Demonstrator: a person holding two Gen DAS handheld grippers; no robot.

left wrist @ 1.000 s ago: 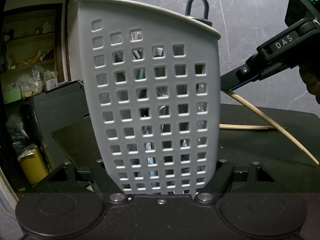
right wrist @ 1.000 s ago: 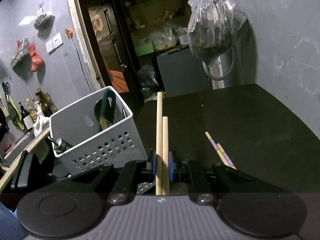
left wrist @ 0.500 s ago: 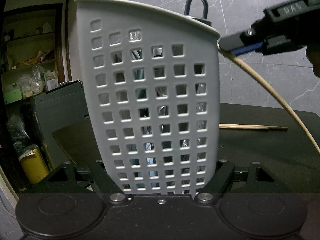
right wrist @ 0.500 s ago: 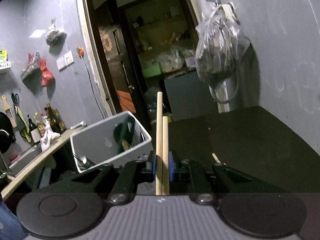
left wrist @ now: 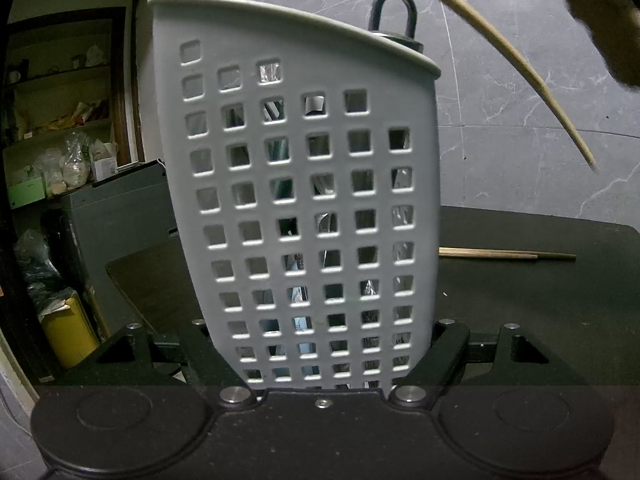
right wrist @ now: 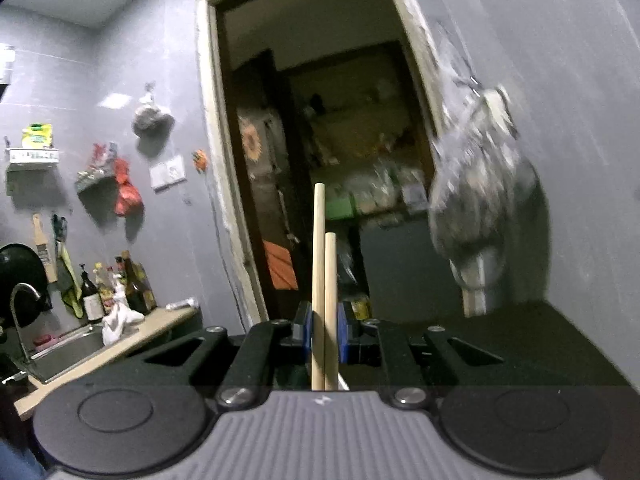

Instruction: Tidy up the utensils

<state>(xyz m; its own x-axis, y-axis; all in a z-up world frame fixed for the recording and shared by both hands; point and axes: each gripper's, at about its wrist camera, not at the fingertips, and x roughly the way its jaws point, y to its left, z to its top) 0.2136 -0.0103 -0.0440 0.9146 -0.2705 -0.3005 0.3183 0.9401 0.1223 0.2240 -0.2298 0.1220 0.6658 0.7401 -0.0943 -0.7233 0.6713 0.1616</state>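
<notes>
A white perforated utensil basket [left wrist: 304, 184] stands upright between the fingers of my left gripper [left wrist: 320, 364], which is shut on its lower part. Metal utensils show through its holes, and a dark loop handle [left wrist: 394, 12] sticks up over the rim. My right gripper [right wrist: 324, 336] is shut on a pair of wooden chopsticks [right wrist: 324, 280] that point straight ahead, level. In the left wrist view those chopsticks [left wrist: 500, 52] arc from the top edge down to the right, above and right of the basket. Another pair of chopsticks [left wrist: 504, 255] lies on the black table [left wrist: 540, 300].
A hand [left wrist: 600, 20] shows at the top right of the left wrist view. An open doorway [right wrist: 328, 160] leads to a cluttered storeroom. A counter with a sink [right wrist: 68, 352] and bottles [right wrist: 116, 288] runs along the left. A plastic bag [right wrist: 476, 184] hangs on the right wall.
My right gripper has risen with the chopsticks and tilted up to level; the basket and table have dropped out of its view. The left gripper and basket have not moved.
</notes>
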